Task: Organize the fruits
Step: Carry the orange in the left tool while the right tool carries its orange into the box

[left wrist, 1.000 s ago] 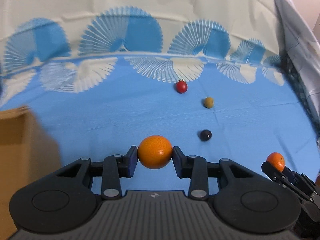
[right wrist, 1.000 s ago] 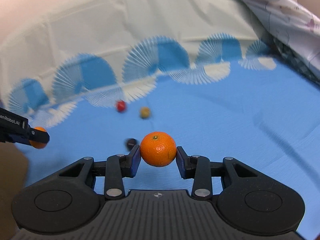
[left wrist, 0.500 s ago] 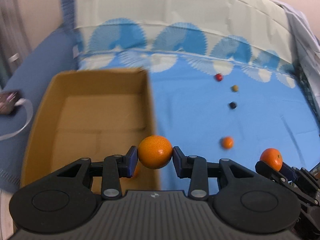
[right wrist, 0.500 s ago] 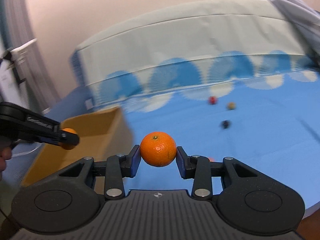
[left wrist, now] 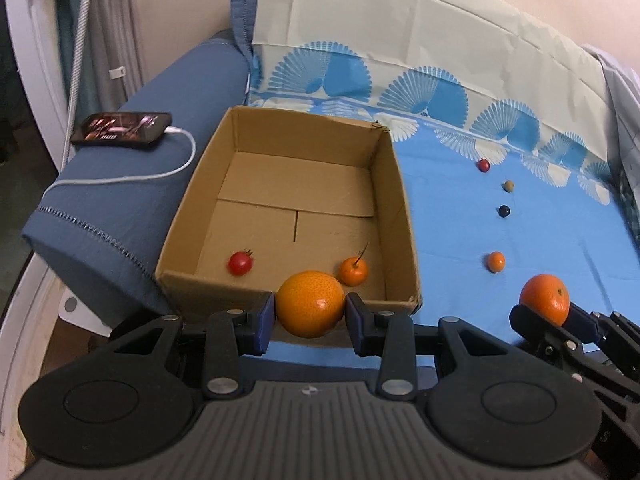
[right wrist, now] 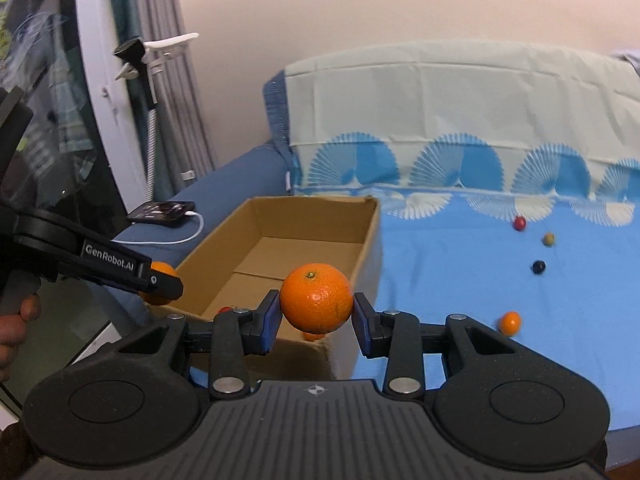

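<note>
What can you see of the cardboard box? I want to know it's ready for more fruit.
The cardboard box is plain brown, open-topped and upright, its bottom flaps folded flat. It sits at the left edge of the blue cloth, against a dark blue cushion. A small red fruit and a small stemmed orange fruit lie inside near the front wall; the rest is bare.
</note>
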The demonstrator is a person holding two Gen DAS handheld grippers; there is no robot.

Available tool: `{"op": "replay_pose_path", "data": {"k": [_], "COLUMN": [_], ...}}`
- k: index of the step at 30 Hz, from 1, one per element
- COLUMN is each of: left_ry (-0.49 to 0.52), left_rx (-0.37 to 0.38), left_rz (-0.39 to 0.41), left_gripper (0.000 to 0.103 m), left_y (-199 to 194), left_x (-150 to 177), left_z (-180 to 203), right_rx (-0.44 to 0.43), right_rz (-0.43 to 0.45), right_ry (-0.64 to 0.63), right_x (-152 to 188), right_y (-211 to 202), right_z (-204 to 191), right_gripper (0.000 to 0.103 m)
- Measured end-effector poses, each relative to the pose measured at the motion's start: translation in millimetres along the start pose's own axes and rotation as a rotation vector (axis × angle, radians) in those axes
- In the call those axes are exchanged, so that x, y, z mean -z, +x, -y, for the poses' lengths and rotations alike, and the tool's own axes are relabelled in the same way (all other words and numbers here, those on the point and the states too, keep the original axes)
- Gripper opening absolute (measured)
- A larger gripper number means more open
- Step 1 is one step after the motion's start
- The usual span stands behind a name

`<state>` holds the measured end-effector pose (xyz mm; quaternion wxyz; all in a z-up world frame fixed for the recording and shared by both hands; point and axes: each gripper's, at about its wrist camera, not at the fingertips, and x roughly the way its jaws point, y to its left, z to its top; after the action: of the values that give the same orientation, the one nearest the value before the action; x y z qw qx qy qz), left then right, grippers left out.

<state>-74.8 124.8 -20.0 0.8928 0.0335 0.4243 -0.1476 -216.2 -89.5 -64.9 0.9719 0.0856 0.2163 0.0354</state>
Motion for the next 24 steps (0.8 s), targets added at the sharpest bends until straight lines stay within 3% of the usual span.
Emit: {"op": "replay_pose_path", "data": {"k": [10, 24], "left_ry": [-0.034, -0.06], "left_rx": [0.022, 0.019], "left_rz": [0.01, -0.022], "left_gripper": [0.042, 0.042], "left_y": [-5, 22], "left_x": [7, -6], "left_z": [-18, -31], "right_rx": [0.011, 0.024], "right_rz": [-0.003, -0.067], "right_ry": [-0.061, -0.083], "right_x": [-4, -7], "right_y": [3, 32], "right_z": [-22, -26], "right_gripper": [0.04, 0.04]}}
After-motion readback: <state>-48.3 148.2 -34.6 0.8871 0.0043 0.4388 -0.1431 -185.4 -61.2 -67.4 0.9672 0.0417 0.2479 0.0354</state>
